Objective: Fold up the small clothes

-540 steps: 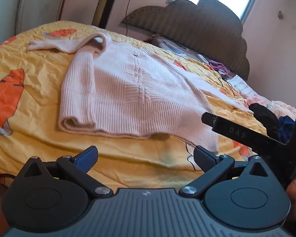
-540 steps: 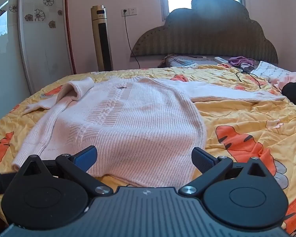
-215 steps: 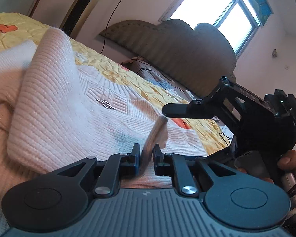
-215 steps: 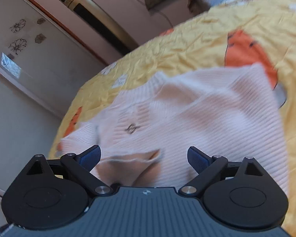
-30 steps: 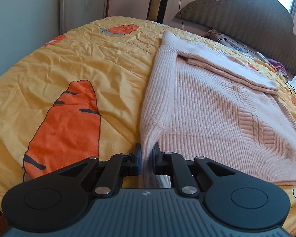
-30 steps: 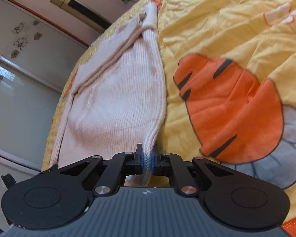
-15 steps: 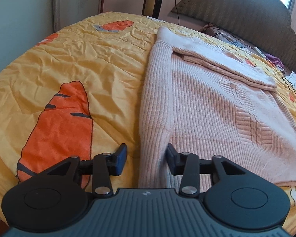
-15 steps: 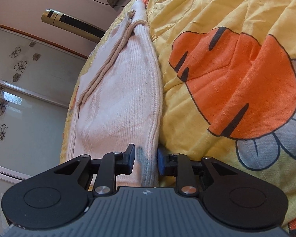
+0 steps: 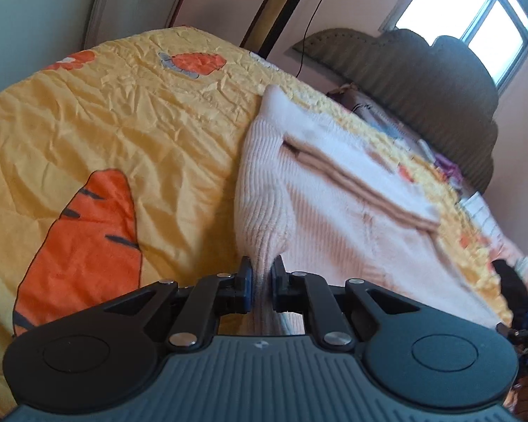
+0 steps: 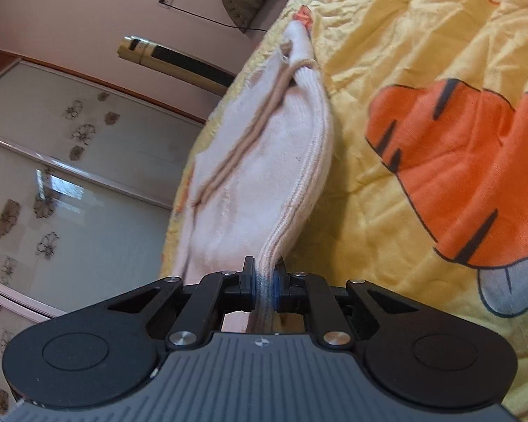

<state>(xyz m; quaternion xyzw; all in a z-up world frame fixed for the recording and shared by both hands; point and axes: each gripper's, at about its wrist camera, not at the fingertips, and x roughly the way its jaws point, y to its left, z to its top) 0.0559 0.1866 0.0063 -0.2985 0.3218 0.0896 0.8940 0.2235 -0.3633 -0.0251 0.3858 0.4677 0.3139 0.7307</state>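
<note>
A pale pink ribbed sweater [image 9: 334, 218] lies on the yellow bedspread [image 9: 123, 147], its sleeves folded across the body. My left gripper [image 9: 262, 281] is shut on the sweater's near left hem corner, and the cloth rises into the jaws. In the right wrist view the sweater [image 10: 264, 161] stretches away from me. My right gripper [image 10: 265, 286] is shut on its near right hem corner, with the ribbed edge pinched between the pads and lifted off the bed.
The bedspread [image 10: 422, 70] has large orange carrot prints [image 9: 84, 239]. A dark padded headboard [image 9: 422, 81] and a window are at the far end. A tall tower fan [image 10: 179, 59] and glass wardrobe doors [image 10: 70, 176] stand beside the bed. Dark clothes [image 9: 510, 281] lie at the right.
Half a second ago both grippers were open around the hem corners. Both have since shut on the sweater again and lifted its hem edge.
</note>
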